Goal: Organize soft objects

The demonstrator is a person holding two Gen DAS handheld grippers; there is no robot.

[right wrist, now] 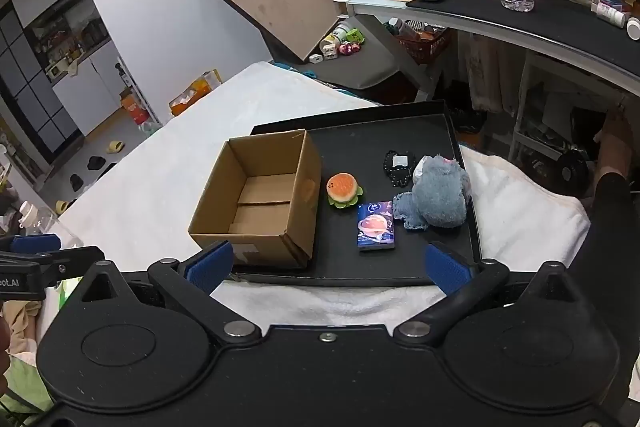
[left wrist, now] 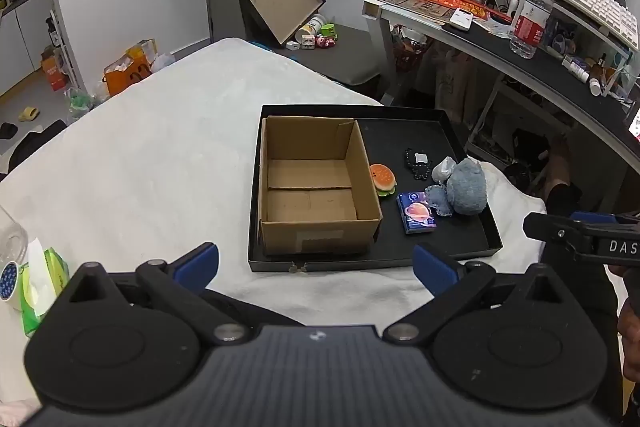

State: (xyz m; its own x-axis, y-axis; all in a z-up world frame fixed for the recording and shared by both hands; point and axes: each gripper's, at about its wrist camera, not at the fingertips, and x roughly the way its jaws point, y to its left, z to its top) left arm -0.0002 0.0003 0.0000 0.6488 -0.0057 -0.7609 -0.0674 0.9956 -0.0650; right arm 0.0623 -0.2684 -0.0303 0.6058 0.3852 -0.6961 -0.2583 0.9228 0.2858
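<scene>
On the white-covered bed point(left wrist: 160, 147) lies a shallow black tray point(left wrist: 472, 251), and inside its left part stands an open cardboard box point(left wrist: 312, 187), empty. To the right of the box, on the tray floor, the soft things lie loose: a burger-shaped plush point(left wrist: 383, 180) just beside the box wall, a small blue packet with a planet picture point(left wrist: 416, 213) nearer the front edge, a black beaded piece point(left wrist: 416, 165) further back, and a grey plush toy point(left wrist: 466, 187) at the right side with a pale crumpled wad point(left wrist: 442, 169) touching it. Both tools hover short of the tray's near edge, tilted downward. The left hand-held gripper point(left wrist: 316, 263) is released, its blue pads spread wide with nothing between them. The right hand-held gripper point(right wrist: 328, 265) is likewise released and grasps nothing.
</scene>
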